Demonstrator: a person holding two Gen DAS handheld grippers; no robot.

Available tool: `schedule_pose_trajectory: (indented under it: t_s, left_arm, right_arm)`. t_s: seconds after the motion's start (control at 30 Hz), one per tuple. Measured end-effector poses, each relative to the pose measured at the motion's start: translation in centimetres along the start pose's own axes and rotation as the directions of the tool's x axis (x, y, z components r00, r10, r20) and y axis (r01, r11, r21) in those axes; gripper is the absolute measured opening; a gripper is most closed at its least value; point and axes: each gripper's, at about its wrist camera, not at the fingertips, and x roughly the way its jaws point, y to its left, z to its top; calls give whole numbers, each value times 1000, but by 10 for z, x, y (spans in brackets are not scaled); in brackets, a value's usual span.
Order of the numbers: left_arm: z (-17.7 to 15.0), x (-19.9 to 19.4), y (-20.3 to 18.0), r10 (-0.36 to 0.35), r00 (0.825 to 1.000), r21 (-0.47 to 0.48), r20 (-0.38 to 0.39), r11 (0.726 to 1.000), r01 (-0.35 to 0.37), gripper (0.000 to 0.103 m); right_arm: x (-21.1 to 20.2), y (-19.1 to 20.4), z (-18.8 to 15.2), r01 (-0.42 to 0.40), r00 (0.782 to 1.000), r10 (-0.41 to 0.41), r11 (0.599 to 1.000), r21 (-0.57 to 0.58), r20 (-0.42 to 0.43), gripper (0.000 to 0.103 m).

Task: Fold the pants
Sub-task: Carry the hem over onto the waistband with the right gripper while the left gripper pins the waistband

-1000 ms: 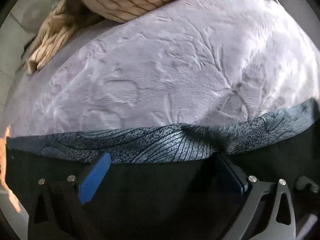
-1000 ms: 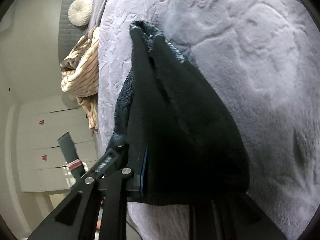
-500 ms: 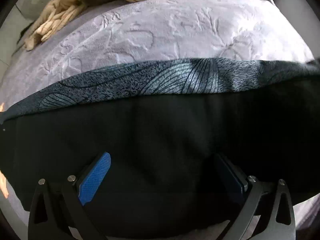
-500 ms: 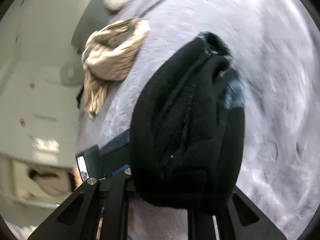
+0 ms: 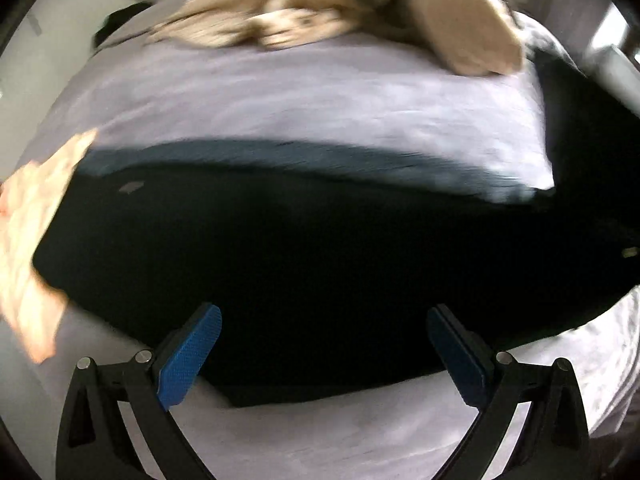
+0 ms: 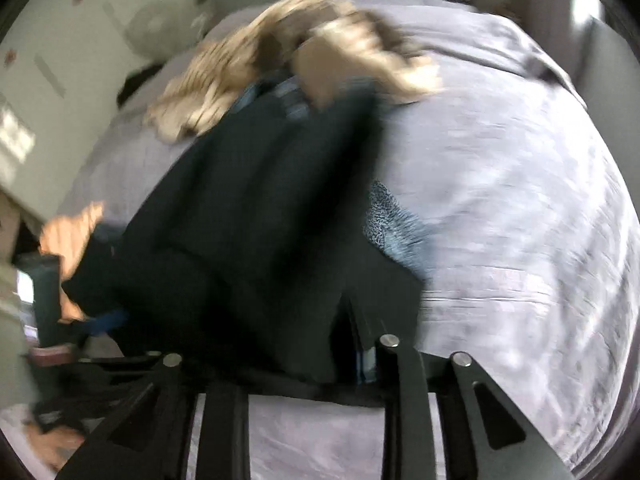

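Note:
The black pants lie folded across the lilac bedspread, with a grey-blue patterned edge along their far side. My left gripper is open, its blue pads standing wide apart over the near edge of the pants, holding nothing. In the right wrist view the pants hang bunched and blurred in front of the camera. My right gripper is shut on a fold of them, the fingertips mostly hidden by cloth. A patch of patterned lining shows at the right.
A beige striped blanket is heaped at the far side of the bed; it also shows in the right wrist view. A person's hand is at the left edge. White wardrobe doors stand left.
The left gripper has pulled back from the pants, so more of them and the bed show. The right gripper has swung round with the pants still in it. Both views are motion-blurred.

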Motion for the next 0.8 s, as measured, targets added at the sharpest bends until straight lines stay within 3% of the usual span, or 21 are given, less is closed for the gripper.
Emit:
schedule_pose_trajectory:
  t_s: [0.1,0.17,0.23,0.3,0.4,0.5,0.57,0.63,0.67,0.7,0.8]
  left_arm:
    - [-15,2,44,42,999,-49,-34,998,-44,103]
    - [-21,1,65,56,998,-71,-40,996,-59,103]
    - [-25,-2,79,59,998,-83,-32,995,-62,103]
    - [-32,-8,86,51,998,-92,-27,994,-53,103]
    - [-30,-8,86,17,1000,-95,-22,995,-19,103]
    - [-24,-16,72,-50,999,-75,7,996,51,103]
    - [-19,-19,60,-112,994,-50,11,992,113,103]
    - [-15,-18,48,-178,984,-37,1,983,178,103]
    - [-12,-17,41,-210,978,-32,-3,977,210,99]
    - [-10,-17,35,-230,973,-27,-7,973,230,91]
    - [0,-16,14,-298,954,-15,-32,955,298,81]
  right_arm:
    - [57,54,-14,40,996,-50,993,-114,-80,40]
    - [95,89,-27,113,976,-147,972,-208,-157,59]
    - [102,114,-32,182,964,-225,947,-265,-143,69]
    - [88,127,-30,140,977,-174,958,-249,-122,69]
    - [55,131,-21,-63,993,43,980,-189,-109,72]
    - [29,85,-21,-276,957,277,961,24,-83,72]
    - [25,37,-33,-350,926,372,909,228,-61,73]
    - [31,-7,-52,-396,887,458,813,427,-49,73]
    - [33,-24,-65,-391,879,476,765,512,-40,72]
    - [38,-40,-74,-389,870,492,720,575,-28,72]
    - [47,-55,-92,-440,827,562,614,655,29,70]
